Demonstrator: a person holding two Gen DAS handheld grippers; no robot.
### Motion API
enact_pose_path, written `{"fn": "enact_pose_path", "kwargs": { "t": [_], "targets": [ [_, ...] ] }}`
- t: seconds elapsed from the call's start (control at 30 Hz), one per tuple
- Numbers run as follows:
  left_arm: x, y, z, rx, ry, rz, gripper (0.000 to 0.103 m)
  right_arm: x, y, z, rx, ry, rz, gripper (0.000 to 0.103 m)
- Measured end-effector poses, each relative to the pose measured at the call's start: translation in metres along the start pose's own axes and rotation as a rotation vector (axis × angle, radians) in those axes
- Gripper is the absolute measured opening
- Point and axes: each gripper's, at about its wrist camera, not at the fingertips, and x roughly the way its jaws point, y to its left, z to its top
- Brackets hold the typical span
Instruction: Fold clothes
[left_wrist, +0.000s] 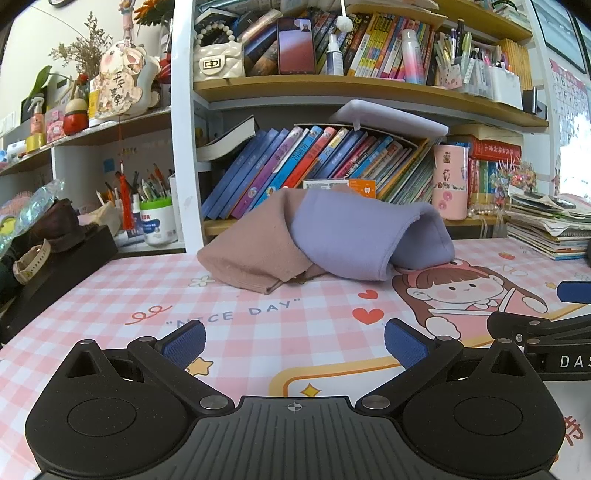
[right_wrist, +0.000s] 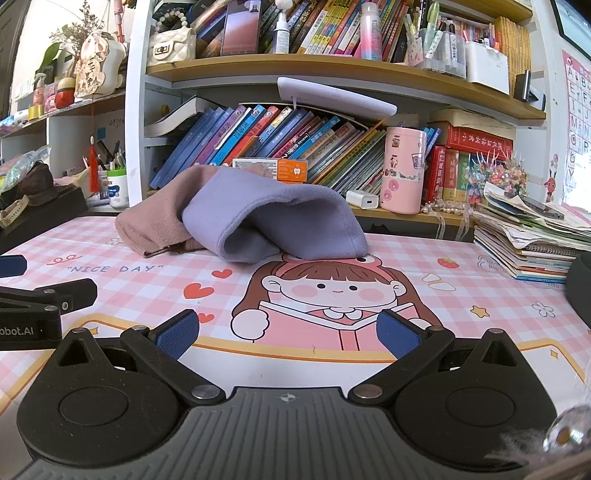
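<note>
A lavender garment (left_wrist: 365, 236) lies heaped over a dusty-pink garment (left_wrist: 255, 243) at the far side of the pink checked desk mat (left_wrist: 258, 332). Both also show in the right wrist view, lavender (right_wrist: 280, 218) and pink (right_wrist: 155, 218). My left gripper (left_wrist: 294, 343) is open and empty, low over the mat, well short of the clothes. My right gripper (right_wrist: 287, 332) is open and empty, beside the left one, over the cartoon girl print. Each gripper's side shows in the other's view.
A white bookshelf (left_wrist: 183, 147) full of books stands right behind the clothes. A pink canister (right_wrist: 402, 170) and a white charger (right_wrist: 364, 199) sit on its low shelf. A stack of booklets (right_wrist: 532, 243) lies at the right, a black box (left_wrist: 62, 266) with a watch at the left.
</note>
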Motion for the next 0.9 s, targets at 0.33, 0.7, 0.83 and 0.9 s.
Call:
{"fn": "enact_pose_path", "kwargs": {
  "t": [0.33,0.7,0.83,0.9],
  "targets": [
    [-0.0003,-0.0018,-0.0001,0.01,-0.001,-0.002,0.103,0.0,0.0006,-0.0001,-0.005,-0.001,-0.003,0.103],
    [-0.0004,0.0016,0.0,-0.009,-0.003,0.0,0.103,-0.0007,0.0026,-0.0002,-0.018,-0.006,-0.007,0.103],
    [-0.0005,0.0021,0.0,-0.014,-0.002,0.001,0.103,-0.0001,0.0029,0.0,-0.019,-0.002,-0.007,0.103],
    [-0.0003,0.0025,0.0,-0.016,0.0,-0.008,0.103,0.0,0.0034,0.0003,-0.021,-0.001,-0.007,0.103]
  ]
}}
